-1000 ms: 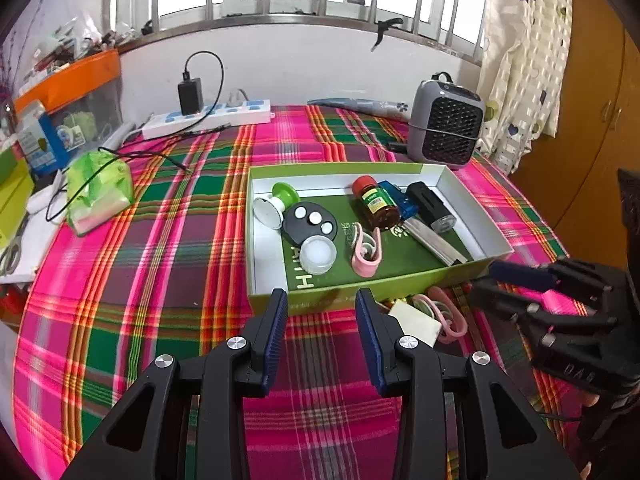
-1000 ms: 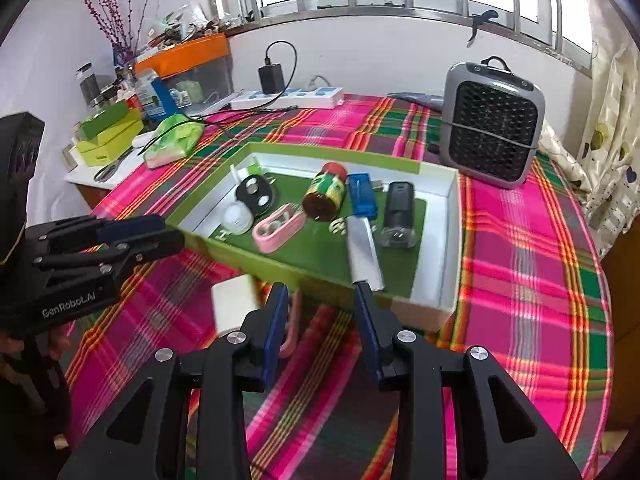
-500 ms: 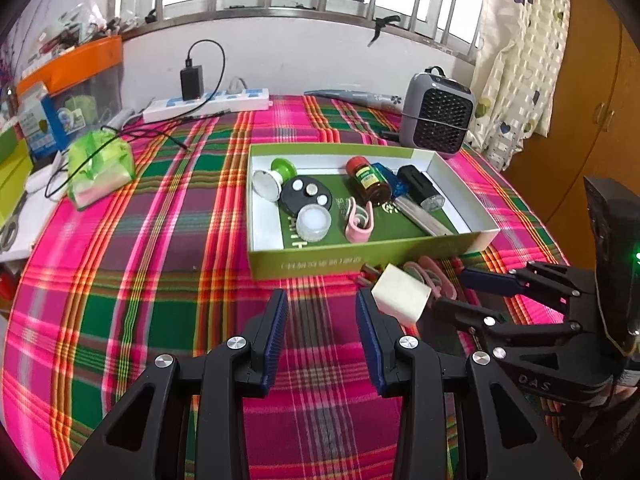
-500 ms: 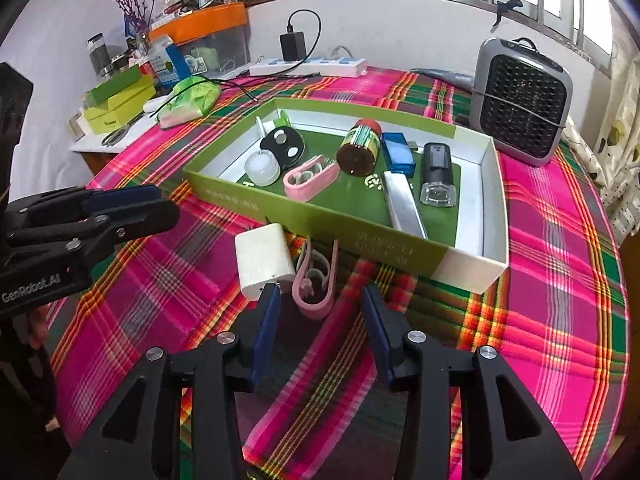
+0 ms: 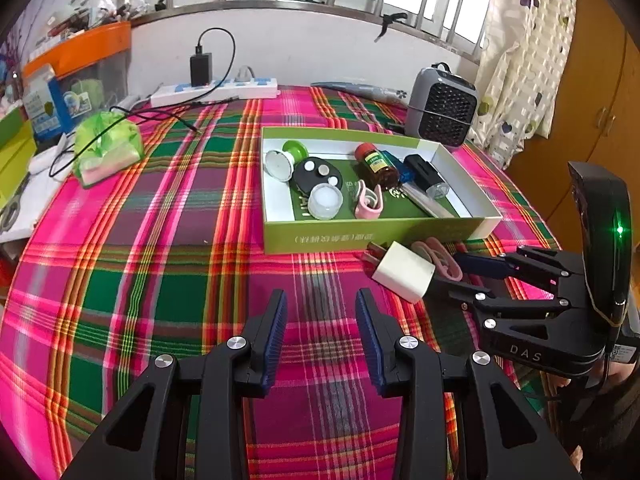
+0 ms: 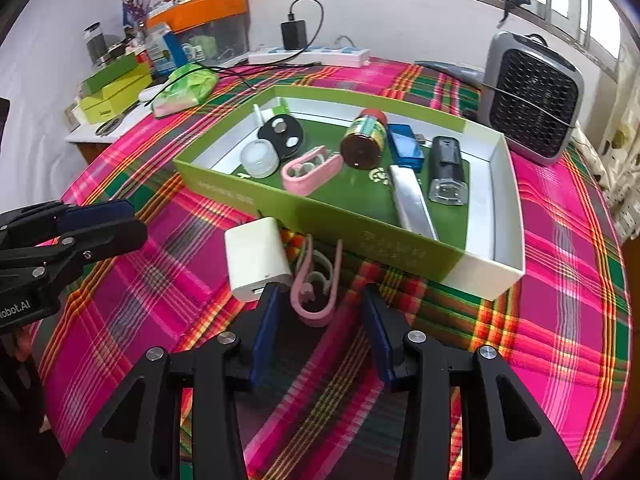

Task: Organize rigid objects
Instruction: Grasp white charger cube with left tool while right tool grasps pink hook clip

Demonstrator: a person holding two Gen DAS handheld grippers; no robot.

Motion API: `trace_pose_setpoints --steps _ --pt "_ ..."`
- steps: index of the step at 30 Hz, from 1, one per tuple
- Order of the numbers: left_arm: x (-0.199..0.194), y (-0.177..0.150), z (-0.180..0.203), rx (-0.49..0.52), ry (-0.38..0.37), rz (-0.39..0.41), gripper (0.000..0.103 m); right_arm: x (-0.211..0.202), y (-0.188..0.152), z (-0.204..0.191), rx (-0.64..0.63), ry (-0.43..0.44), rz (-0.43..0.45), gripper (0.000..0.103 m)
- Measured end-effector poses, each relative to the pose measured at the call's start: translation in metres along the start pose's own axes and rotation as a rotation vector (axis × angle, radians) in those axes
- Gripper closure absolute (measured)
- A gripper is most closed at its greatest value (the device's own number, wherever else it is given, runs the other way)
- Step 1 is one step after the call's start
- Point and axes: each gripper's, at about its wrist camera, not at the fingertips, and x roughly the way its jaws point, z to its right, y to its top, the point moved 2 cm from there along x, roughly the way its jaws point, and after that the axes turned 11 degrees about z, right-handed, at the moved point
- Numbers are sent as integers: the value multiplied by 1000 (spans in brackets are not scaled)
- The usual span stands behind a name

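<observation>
pink clip (image 6: 316, 280) between the parted, empty right claw (image 6: 320, 312), white charger (image 6: 256, 258) just left

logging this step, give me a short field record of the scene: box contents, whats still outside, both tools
surface: plaid tablecloth
box: green box, open top
inside box: brown bottle, blue stick, black remote, pink clip
outside box: white charger and pink clip on cloth, beside the box's near wall
left tool: open, nothing between fingers
right tool: open, straddling the pink clip on cloth, no grip seen
</observation>
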Motion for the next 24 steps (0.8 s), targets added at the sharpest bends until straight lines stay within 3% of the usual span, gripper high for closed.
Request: trace_pose_setpoints --steps 8,24 --pt "-3 -3 -5 -15 6 -5 69 3 3 -4 -18 8 4 79" --pt "-6 -10 -13 -66 -26 -19 68 0 -2 -34 -77 73 7 80"
